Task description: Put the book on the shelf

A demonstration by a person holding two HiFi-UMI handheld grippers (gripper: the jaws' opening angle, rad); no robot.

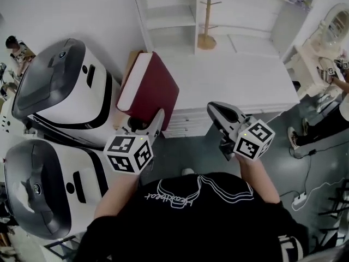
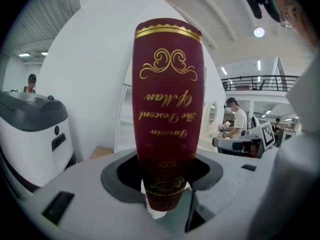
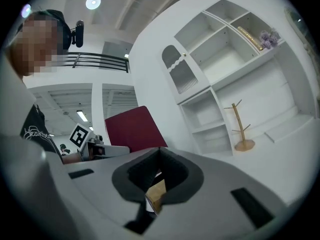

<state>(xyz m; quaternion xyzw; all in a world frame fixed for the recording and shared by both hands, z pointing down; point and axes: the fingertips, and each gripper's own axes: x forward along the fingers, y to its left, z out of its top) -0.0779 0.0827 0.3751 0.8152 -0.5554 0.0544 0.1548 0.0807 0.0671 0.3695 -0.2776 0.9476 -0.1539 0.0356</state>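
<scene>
**Book held in the air, short of the shelf**

The left gripper (image 1: 145, 125) (image 2: 167, 204) clamps the lower end of the red book (image 1: 150, 89) (image 2: 167, 109). The book stands upright, spine toward that gripper's camera, in front of the white counter (image 1: 234, 75) and below the shelf (image 1: 169, 15). The right gripper (image 1: 218, 112) (image 3: 159, 156) hovers beside it with its jaws drawn together, gripping nothing. A wooden stand (image 1: 207, 37) sits on the counter by the shelf.

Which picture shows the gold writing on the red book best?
The left gripper view: the book stands in the left gripper, its spine and gold lettering facing the camera. The head view shows its red cover and white page edges; the right gripper view, only plain red cover.
</scene>
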